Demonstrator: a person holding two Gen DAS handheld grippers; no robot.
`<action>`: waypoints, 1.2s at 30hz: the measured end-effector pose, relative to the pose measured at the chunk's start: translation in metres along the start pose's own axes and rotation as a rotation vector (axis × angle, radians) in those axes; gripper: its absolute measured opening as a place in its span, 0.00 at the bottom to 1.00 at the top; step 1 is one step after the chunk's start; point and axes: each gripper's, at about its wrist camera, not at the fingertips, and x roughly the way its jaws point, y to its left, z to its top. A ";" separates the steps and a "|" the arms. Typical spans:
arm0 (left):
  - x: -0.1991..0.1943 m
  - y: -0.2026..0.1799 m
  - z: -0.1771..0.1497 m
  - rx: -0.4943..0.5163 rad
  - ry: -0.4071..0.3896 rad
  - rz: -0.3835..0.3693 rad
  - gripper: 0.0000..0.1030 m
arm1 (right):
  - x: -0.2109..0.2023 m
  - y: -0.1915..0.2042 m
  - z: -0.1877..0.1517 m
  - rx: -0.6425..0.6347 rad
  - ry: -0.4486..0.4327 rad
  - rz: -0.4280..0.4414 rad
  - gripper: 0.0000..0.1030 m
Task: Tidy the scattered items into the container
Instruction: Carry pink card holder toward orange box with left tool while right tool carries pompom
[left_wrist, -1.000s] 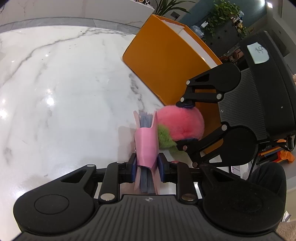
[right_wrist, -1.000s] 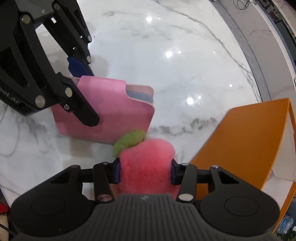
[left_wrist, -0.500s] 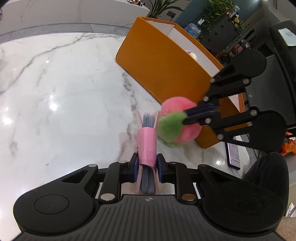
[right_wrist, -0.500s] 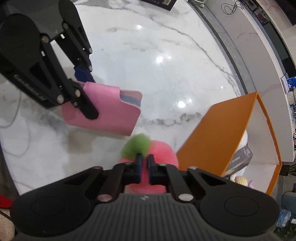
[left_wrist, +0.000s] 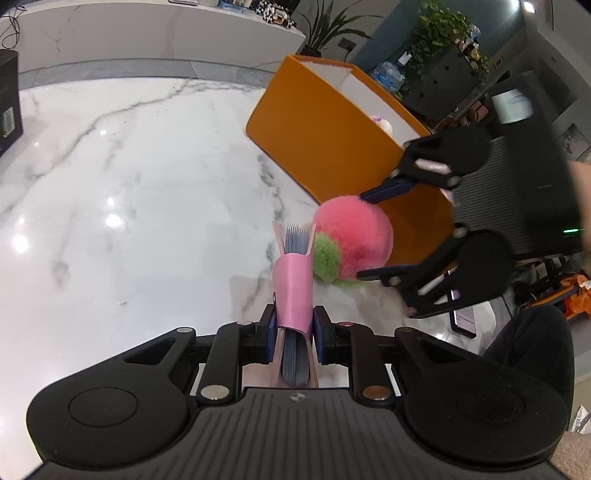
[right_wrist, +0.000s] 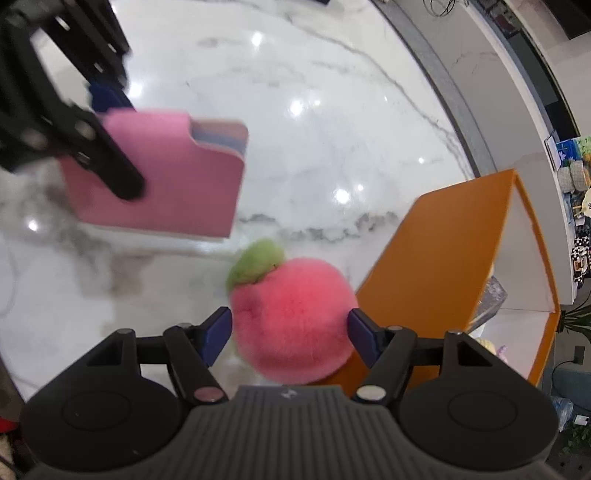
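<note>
A wide white marble floor (left_wrist: 140, 177) with grey veins fills the scene, glossy, ceiling lights glinting off it in bright spots. Along its far edge runs a grey border strip (left_wrist: 147, 68), and beyond that a long white counter (left_wrist: 155, 33). Past the floor to the right there are leafy potted plants (left_wrist: 443, 33), a dark shelf unit (left_wrist: 458, 74) and a black mesh office chair (left_wrist: 532, 184).

On the floor sits the orange box (left_wrist: 325, 147), open-topped with white inner walls, a few small things already inside against its far wall. In the right wrist view the same box stands just right of the toy, its near orange wall (right_wrist: 443, 266) facing the camera.

Next, the plush peach (right_wrist: 291, 325), pink and fluffy with a green tuft, hangs above the floor just beside the box's near wall. The right gripper (right_wrist: 290, 334) has its blue pads spread at either side of the peach, touching the fur at most lightly; whether it bears on it I cannot tell.

Smaller still, the pink card holder (left_wrist: 293, 291), stuffed with blue-grey cards, stands on edge, clamped tight between the pads of the left gripper (left_wrist: 294, 332), just left of the peach and clear of the floor.
</note>
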 end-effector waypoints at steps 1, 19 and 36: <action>-0.003 0.001 0.000 -0.002 -0.007 -0.002 0.22 | 0.006 -0.001 0.003 0.004 0.012 0.008 0.65; -0.017 0.008 -0.002 -0.015 -0.039 -0.016 0.22 | 0.033 -0.008 0.023 0.040 0.128 0.032 0.47; -0.038 -0.014 -0.005 -0.047 -0.085 0.048 0.22 | -0.014 -0.012 0.001 -0.021 -0.017 0.063 0.63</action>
